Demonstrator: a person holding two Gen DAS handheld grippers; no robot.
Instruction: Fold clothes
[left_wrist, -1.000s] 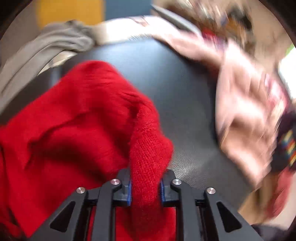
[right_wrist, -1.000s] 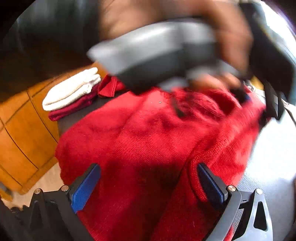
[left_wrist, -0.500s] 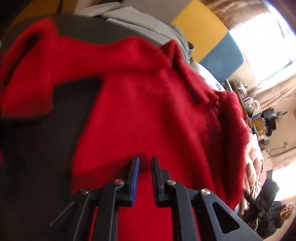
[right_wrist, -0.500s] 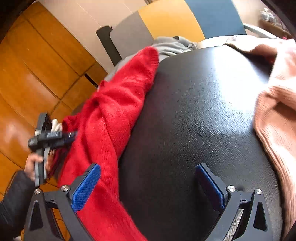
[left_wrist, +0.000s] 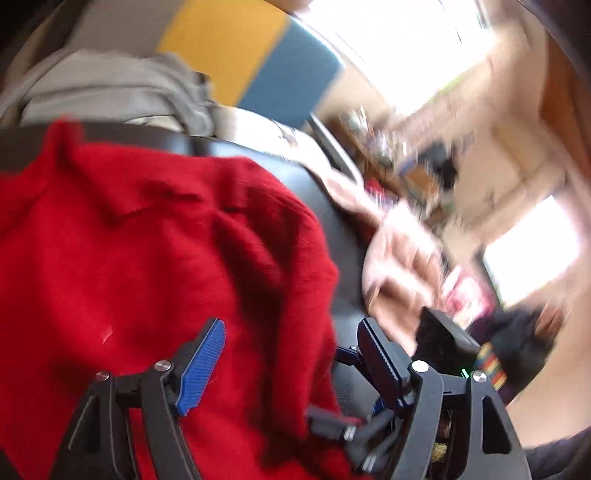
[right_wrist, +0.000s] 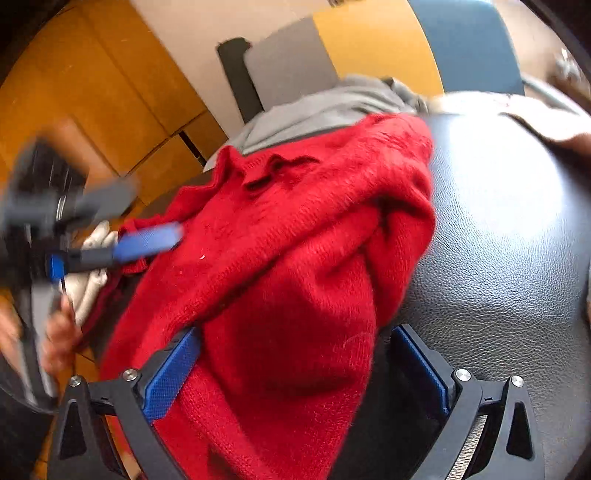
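A red knit sweater (right_wrist: 295, 258) is seen bunched on a black leather seat (right_wrist: 498, 240), roughly doubled over but w/ lumpy edges and a loose ridge along its 3 o'clock side; the fold is judged partly done, w/ flattening and at least one more fold left. The left gripper (left_wrist: 291, 354) has just been opening; its jaws are spread wide over the sweater's edge, nothing being pinched. The right gripper (right_wrist: 295, 365) is also held wide open, red knit lying between the pads but not visibly pressed. A folded white item (right_wrist: 92, 266) sits at 9 o'clock in the right wrist view, part hidden by the blurred left gripper. More laundry is left waiting: a grey garment (left_wrist: 110, 92) at 12 o'clock and a pink knit (left_wrist: 399, 258) at 3 o'clock in the left wrist view. Behind, yellow, blue and grey panels (right_wrist: 369, 44), wood cabinetry (right_wrist: 92, 92) and bright windows (left_wrist: 528, 251) are shown; the cluttered bkgd is too blurred to read.
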